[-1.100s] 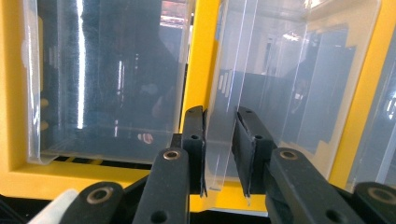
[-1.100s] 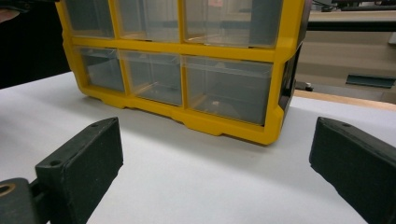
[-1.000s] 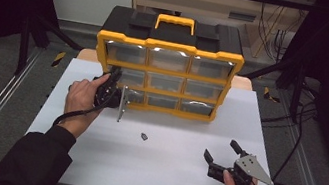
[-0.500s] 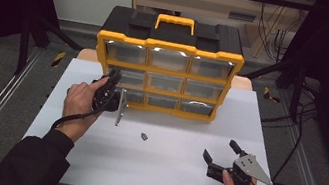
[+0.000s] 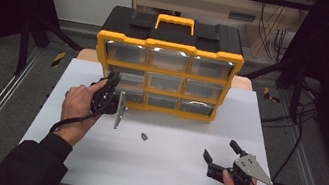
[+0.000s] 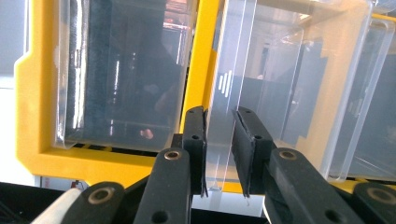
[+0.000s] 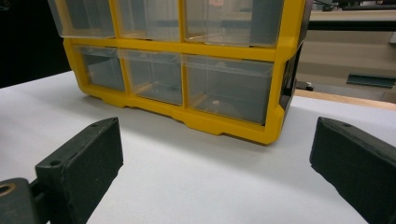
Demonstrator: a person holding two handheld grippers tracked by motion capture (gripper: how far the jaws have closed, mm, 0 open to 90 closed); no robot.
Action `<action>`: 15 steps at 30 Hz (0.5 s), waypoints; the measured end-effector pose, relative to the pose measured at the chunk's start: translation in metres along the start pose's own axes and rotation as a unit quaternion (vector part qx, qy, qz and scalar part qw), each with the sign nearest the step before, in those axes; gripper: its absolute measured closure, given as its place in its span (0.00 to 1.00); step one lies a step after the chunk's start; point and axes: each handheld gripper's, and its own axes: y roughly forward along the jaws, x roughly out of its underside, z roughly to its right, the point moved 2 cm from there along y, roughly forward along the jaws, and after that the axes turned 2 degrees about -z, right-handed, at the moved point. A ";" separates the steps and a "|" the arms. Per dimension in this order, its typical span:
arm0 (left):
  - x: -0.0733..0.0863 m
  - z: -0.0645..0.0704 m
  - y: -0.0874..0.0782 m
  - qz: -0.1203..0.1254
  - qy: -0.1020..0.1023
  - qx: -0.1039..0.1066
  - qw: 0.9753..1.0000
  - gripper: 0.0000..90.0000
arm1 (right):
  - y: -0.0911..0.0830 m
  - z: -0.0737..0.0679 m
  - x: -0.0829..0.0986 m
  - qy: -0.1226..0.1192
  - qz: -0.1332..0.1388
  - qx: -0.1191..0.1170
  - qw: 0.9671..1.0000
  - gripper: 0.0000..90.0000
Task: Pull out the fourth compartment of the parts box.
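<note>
The left gripper (image 6: 218,154) clamps the clear drawer front (image 6: 229,93) between its two pads at the yellow organizer (image 5: 166,67). The right gripper (image 5: 223,155) rests on the table (image 5: 164,173), jaws spread wide, nothing between them.

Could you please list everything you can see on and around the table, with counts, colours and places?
Organiser: one, yellow frame, black top, yellow handle, back centre of table.
Clear drawers: nine, three rows of three, in the organiser.
Small part: one, dark, on the table in front of the organiser.
Table: one, white top.
Left gripper: one, black, jaws either side of a clear drawer front, bottom-left drawer.
Right gripper: one, black with grey plate, jaws wide open, near right of table.
</note>
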 end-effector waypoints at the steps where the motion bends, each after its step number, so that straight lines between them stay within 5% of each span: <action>1: 0.000 0.000 0.000 0.001 -0.002 0.000 1.000 0.84 | 0.000 0.000 0.000 0.001 -0.001 -0.001 1.000 0.03; 15: -0.001 0.000 -0.009 0.001 -0.002 0.004 1.000 0.84 | 0.000 -0.001 0.000 -0.001 -0.003 0.000 1.000 0.03</action>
